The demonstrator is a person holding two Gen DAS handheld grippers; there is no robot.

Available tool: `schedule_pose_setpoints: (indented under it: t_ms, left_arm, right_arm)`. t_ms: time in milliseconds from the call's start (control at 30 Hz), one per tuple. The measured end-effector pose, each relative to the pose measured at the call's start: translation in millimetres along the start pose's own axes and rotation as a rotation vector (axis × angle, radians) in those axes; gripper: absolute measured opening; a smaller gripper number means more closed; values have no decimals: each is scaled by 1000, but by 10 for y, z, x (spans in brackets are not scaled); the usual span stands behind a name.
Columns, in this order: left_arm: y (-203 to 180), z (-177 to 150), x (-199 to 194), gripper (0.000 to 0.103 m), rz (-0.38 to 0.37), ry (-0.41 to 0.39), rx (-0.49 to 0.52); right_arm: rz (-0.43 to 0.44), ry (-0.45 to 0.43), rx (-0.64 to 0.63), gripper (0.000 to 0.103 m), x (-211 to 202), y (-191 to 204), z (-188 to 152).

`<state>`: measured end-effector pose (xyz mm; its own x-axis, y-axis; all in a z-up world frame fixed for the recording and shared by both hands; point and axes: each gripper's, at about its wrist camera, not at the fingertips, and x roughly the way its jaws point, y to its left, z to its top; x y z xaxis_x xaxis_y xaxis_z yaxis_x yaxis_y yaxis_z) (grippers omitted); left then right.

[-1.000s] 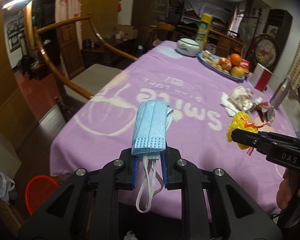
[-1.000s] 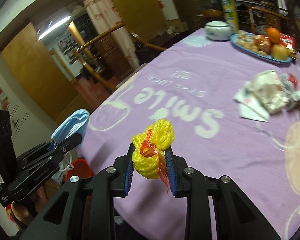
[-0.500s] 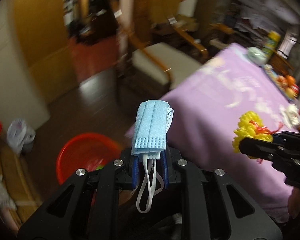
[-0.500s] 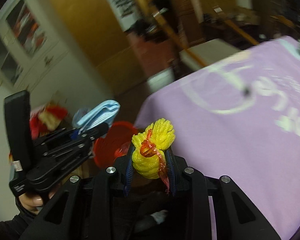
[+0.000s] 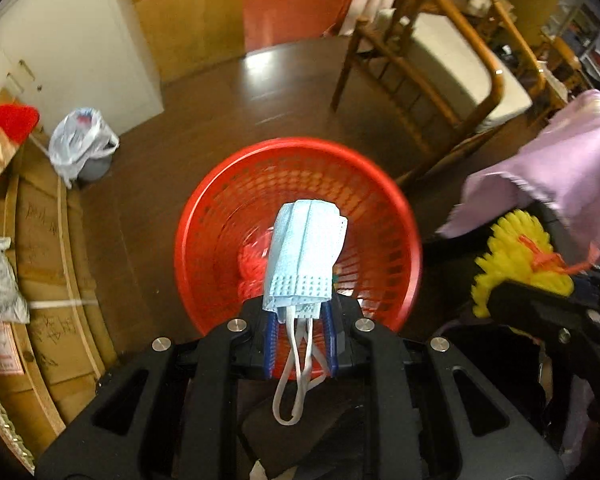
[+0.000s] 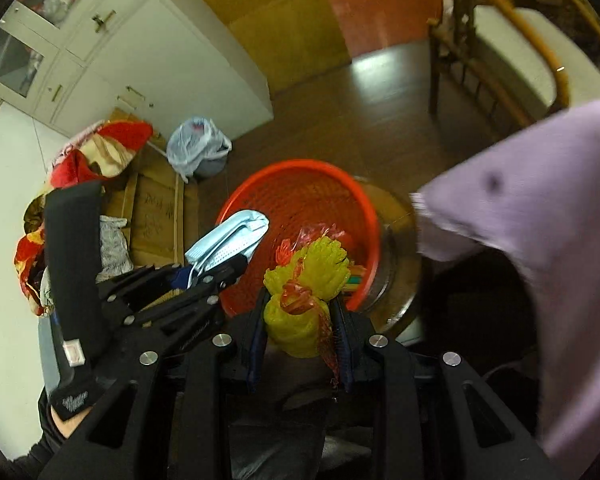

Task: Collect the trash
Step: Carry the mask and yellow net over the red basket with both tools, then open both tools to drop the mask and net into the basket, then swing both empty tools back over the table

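Note:
My left gripper [image 5: 299, 322] is shut on a folded blue face mask [image 5: 304, 254] with white ear loops hanging down, held over the red mesh trash basket [image 5: 204, 220] on the floor. My right gripper [image 6: 300, 320] is shut on a yellow foam net with a red strip [image 6: 306, 292], held above the near rim of the same basket [image 6: 256, 184]. The right gripper and its yellow net [image 5: 518, 260] show at the right of the left wrist view. The left gripper with the mask [image 6: 228, 240] shows left of the basket in the right wrist view. Some trash lies in the basket.
The purple tablecloth corner [image 5: 560, 176] hangs at the right. A wooden chair [image 5: 440, 60] stands beyond the basket. A tied plastic bag [image 5: 82, 140], cardboard boxes [image 5: 44, 248] and a white cabinet [image 6: 148, 76] are at the left. The floor is dark wood.
Both grippers swung away from the table and down toward the floor. The red basket is now right under them. Both still hold their items.

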<state>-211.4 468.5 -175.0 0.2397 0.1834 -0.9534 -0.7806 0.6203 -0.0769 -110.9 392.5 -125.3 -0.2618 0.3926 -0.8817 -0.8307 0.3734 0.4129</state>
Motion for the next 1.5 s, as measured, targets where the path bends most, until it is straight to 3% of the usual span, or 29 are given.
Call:
schedule_pose_setpoints:
  t_ms: [133,200,267,400,633,833,1033,1200,1500]
  left_arm:
    - [114,-14,139,22,11,29,-27]
    - [147,-31,190,25,15,40,-28]
    - [160,-47,213,36,22,52,-27]
    - [224,-15,154,54,48,26,-51]
    - [208,0,62,55,42,2,-44]
    - [63,38,-175,55,34,-43,-45]
    - [-283,62,-543,58,-8,-114,8]
    - [-729,32,-965,63,-50,-209,103]
    - [-1723,-153,-1424,67,-135,-299,296]
  right_arm:
    - [-5,46,-2,30,314,36,128]
    - [-8,54,4,36,389,31,151]
    - [2,69,18,49,448,16,191]
    - [17,48,22,51,442,-18,239]
    - [-12,9,16,51,249,11,212]
    - [-75,-105,-34,53,-396,92,26]
    - [-153,-262,-1,57,-1165,-108,-178]
    - [-215,-373,94,65,-1776,-542,-486]
    - [-317,-441,298,66,-2425,-1472,-1155]
